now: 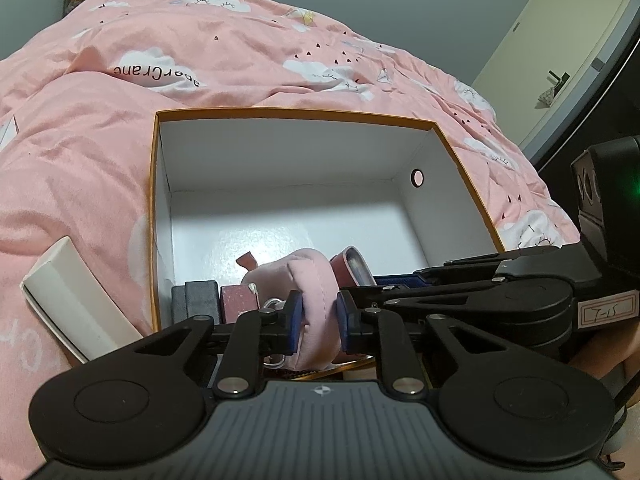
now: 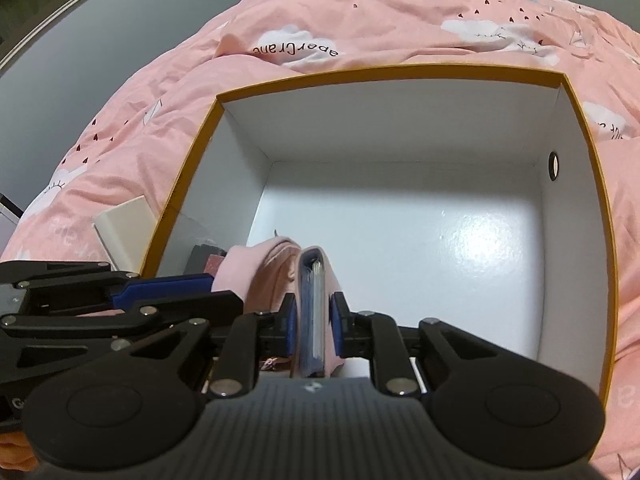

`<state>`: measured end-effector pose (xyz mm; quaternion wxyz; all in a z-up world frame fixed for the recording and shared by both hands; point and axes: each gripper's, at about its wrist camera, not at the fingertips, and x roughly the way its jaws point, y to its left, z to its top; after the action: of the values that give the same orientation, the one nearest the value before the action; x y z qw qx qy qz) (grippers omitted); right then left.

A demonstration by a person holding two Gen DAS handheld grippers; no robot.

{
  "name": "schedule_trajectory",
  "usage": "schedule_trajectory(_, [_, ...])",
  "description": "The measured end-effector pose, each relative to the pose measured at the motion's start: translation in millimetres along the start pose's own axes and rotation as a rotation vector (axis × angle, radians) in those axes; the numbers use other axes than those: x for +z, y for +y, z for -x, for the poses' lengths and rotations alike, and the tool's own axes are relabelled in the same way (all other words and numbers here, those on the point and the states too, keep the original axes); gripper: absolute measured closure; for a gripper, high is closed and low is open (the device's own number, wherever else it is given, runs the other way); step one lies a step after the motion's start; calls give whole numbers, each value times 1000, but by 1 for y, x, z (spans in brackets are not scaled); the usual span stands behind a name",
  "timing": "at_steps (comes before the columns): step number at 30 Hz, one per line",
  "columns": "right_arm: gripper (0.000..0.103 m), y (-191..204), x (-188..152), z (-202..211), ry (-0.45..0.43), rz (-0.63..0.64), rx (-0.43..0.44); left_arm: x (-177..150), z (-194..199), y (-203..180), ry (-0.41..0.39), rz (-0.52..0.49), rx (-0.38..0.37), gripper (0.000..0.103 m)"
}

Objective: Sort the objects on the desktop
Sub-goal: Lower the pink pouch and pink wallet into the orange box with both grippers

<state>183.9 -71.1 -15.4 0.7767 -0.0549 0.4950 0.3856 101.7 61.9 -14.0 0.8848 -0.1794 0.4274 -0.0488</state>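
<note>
One open box (image 1: 460, 168) on pink bedding (image 1: 100, 140); one white carton (image 1: 68, 304) just outside its left wall. Left tongs (image 1: 318, 322) closed on one pink cloth item (image 1: 316, 280) at the box's near edge. Right tongs (image 2: 314, 326) clamped on one pink wallet (image 2: 316, 276) over the box floor, beside the cloth.

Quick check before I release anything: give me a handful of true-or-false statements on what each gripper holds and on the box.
1. The left gripper is shut on a soft pink fabric pouch. True.
2. The right gripper is open, holding nothing. False: it is shut on a slim pink wallet standing on edge.
3. The orange-edged white cardboard box has a lid on. False: it is open-topped.
4. A small white carton lies outside the box on the pink duvet. True.
</note>
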Motion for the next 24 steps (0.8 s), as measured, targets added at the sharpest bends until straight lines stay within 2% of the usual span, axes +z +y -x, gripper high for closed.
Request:
schedule_trajectory(9, [82,3,-1,-6,-2,-8,-16,-1,0,8,-5,29,12,83])
schedule_trajectory(19, [70,-4,-12,12,-39,-88,75,-2,2,10,-13,48,2,82])
schedule_trajectory(22, [70,-4,-17,14,-51,-84,87,-2,4,10,-18,47,2,82])
schedule_trajectory(24, [76,-4,-18,12,-52,-81,85,-2,3,9,-17,36,8,82])
